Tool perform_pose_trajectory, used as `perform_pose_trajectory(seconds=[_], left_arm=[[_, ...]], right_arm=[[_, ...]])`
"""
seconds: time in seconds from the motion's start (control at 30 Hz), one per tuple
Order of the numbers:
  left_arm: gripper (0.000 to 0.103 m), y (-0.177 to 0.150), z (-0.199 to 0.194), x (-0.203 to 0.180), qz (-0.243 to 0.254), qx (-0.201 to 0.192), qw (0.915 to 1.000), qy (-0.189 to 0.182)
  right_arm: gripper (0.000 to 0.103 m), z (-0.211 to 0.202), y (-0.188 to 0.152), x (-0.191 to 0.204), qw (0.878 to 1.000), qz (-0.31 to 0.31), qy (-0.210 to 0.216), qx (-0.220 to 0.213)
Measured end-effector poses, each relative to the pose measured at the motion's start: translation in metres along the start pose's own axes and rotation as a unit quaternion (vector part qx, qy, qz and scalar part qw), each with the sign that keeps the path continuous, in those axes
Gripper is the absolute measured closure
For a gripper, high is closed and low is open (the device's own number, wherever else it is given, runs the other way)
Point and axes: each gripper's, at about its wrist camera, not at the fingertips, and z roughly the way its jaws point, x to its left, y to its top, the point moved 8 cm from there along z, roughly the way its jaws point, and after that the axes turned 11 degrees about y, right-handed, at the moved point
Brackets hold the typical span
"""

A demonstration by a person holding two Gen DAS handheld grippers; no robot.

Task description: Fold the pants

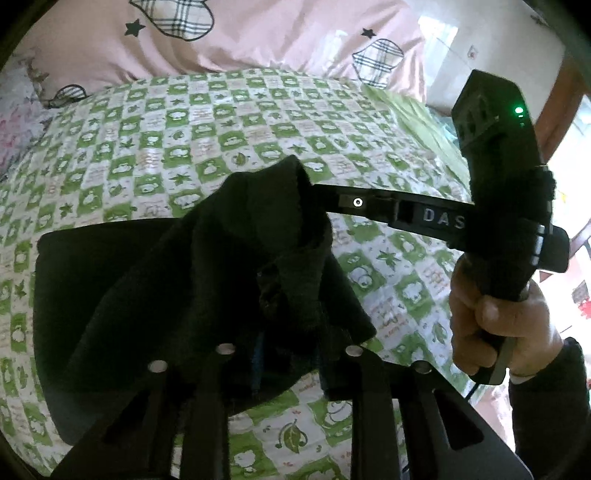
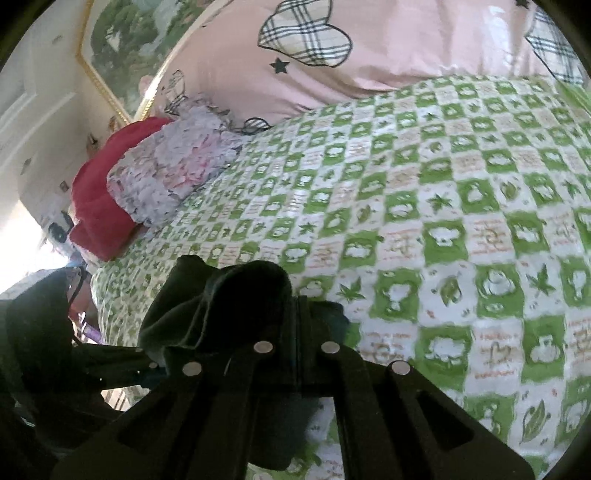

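The dark pants (image 1: 155,280) are partly lifted above a bed with a green and white checked sheet (image 1: 207,122). My left gripper (image 1: 291,325) is shut on a bunched edge of the pants, and the cloth hides its fingertips. The right gripper (image 1: 317,188) reaches in from the right of the left wrist view and pinches the same raised fold. In the right wrist view my right gripper (image 2: 295,317) is shut on the dark cloth (image 2: 221,302), which drapes over its fingers. The rest of the pants lies flat on the sheet at the left.
A pink duvet (image 1: 258,33) with plaid hearts lies at the far side of the bed. A floral pillow (image 2: 173,170) and a red cushion (image 2: 96,206) sit at the bed's left end. The hand holding the right gripper (image 1: 498,325) shows at the right.
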Motion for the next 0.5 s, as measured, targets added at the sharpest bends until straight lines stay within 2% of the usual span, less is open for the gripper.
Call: perform_pose_trajectory(seconds=[0.1,0.13,0.2,0.27,0.3,0.33,0.4,0.5], left_arm=[[0.062,-0.001,-0.008,-0.004,-0.004,0.001,0.9994,-0.036],[0.061,-0.002,-0.011,-0.004,-0.003,0.0,0.9991,-0.042],[0.052,-0.002,-0.02,-0.003,-0.001,-0.005,0.9985,-0.055],[0.049,-0.002,-0.03,0.0,-0.002,-0.013,0.9981,-0.06],[0.048,-0.002,-0.035,0.003,-0.004,-0.016,0.998,-0.06],[0.047,-0.002,-0.04,0.006,-0.007,-0.019,0.9978,-0.063],[0.043,-0.002,-0.049,0.015,-0.015,-0.025,0.9975,-0.065],[0.041,0.0,-0.061,0.035,-0.032,-0.036,0.9972,-0.056]], right_arm=[[0.102,-0.006,-0.003,-0.005,1.0,0.015,-0.014,-0.005],[0.101,-0.008,-0.004,-0.005,1.0,0.019,-0.018,-0.008],[0.096,-0.012,-0.005,-0.007,0.999,0.025,-0.029,-0.012],[0.077,-0.017,-0.007,-0.005,0.999,0.031,-0.036,-0.017],[0.048,-0.02,-0.009,-0.005,0.998,0.033,-0.045,-0.022],[0.027,-0.024,-0.009,-0.004,0.998,0.032,-0.05,-0.03],[0.025,-0.031,-0.009,0.001,0.997,0.029,-0.05,-0.05],[0.025,-0.035,-0.011,0.005,0.996,0.043,-0.043,-0.06]])
